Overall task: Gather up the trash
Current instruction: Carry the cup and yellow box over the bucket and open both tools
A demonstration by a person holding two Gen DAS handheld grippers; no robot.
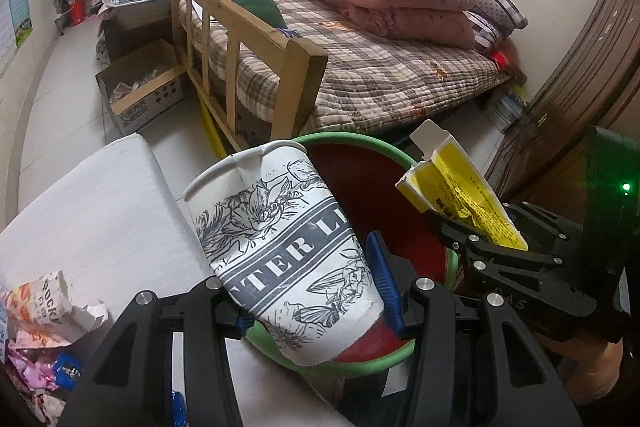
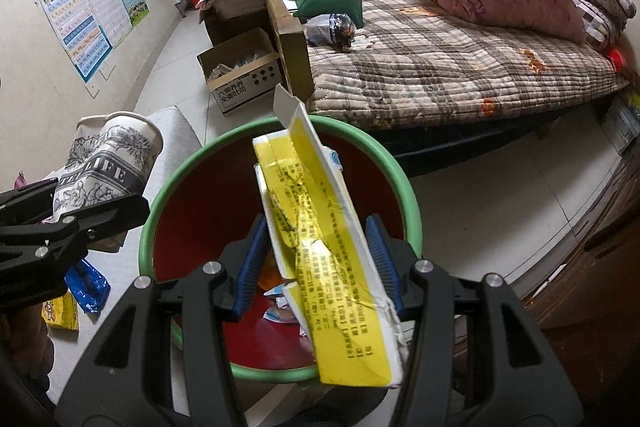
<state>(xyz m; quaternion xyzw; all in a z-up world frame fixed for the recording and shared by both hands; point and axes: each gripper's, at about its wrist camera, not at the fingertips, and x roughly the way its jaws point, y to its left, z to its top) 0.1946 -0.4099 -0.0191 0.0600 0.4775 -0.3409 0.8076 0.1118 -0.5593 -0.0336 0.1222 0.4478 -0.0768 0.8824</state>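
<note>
Right claw (image 2: 316, 259) view alone shows wrappers (image 2: 280, 307) inside bin (image 2: 160, 195)

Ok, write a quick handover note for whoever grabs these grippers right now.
Left gripper: shut on the paper cup, held at the bin's near rim, not yet dropped.
Right gripper: shut on the yellow box, held over the bin mouth.
Done: some wrappers already lie in the bin.
Left: release the box and cup into the bin, then probably fetch the torn carton, blue wrapper and yellow packet lying left of the bin.
</note>
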